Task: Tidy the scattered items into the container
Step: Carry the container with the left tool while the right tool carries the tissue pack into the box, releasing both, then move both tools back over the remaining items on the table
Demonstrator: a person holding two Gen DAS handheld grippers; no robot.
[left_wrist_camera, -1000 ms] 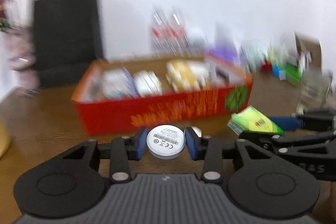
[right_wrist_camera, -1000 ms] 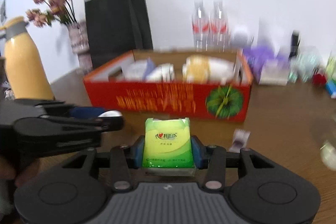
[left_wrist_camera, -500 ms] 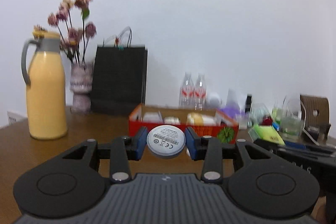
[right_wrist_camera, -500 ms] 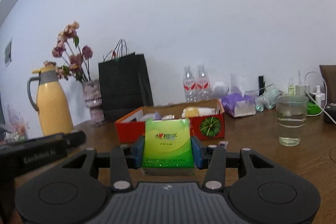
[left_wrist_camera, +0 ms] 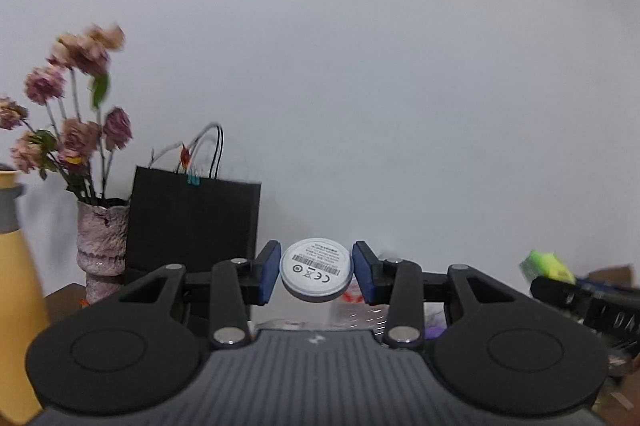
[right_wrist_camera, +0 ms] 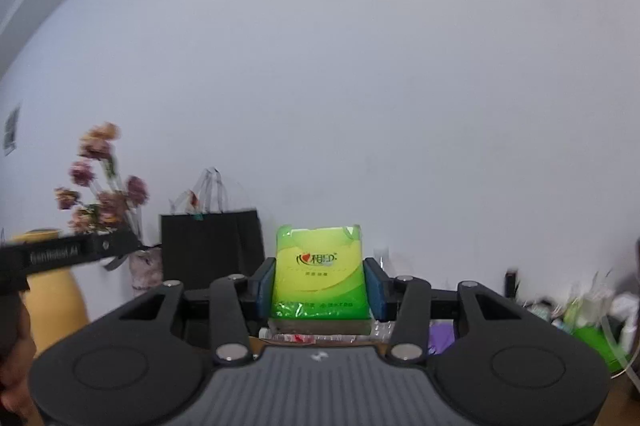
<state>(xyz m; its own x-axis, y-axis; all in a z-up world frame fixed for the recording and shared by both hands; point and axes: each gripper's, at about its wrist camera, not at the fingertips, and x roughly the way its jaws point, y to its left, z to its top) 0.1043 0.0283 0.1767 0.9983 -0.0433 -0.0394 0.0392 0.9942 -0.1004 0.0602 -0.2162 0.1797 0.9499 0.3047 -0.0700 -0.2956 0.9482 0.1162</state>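
White puck point(left_wrist_camera: 316, 269); green tissue pack point(right_wrist_camera: 319, 271).

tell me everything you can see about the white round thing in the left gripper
The white disc is a small, flat, round puck, plastic by the look of it, with a grey rim. Its face, turned toward the camera and tilted slightly up, carries a barcode, fine print and certification marks. It is clamped at its edges between the blue pads of the left gripper, held in the air in front of a pale wall. Nothing else touches it.
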